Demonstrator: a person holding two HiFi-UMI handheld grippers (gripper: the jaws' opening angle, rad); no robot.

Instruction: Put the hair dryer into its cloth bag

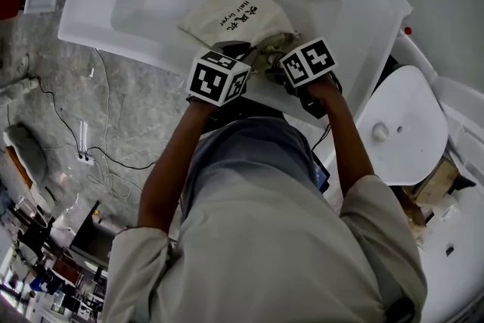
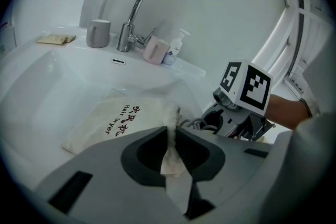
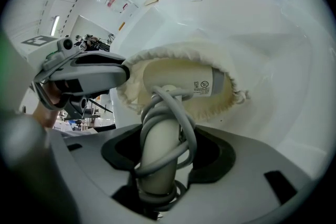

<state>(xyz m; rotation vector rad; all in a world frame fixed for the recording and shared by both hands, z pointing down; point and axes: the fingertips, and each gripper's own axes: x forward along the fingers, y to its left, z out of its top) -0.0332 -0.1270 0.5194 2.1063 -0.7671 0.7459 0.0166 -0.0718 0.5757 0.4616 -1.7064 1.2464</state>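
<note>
Lettering "Hair Dryer" beside Chinese characters on cloth bag (image 2: 113, 126)

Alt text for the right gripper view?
Right gripper clamps the cord-wrapped handle of a white hair dryer, its head inside the open mouth of a cream cloth bag. Left gripper holds the bag's rim at left; both lie in a white sink.
</note>
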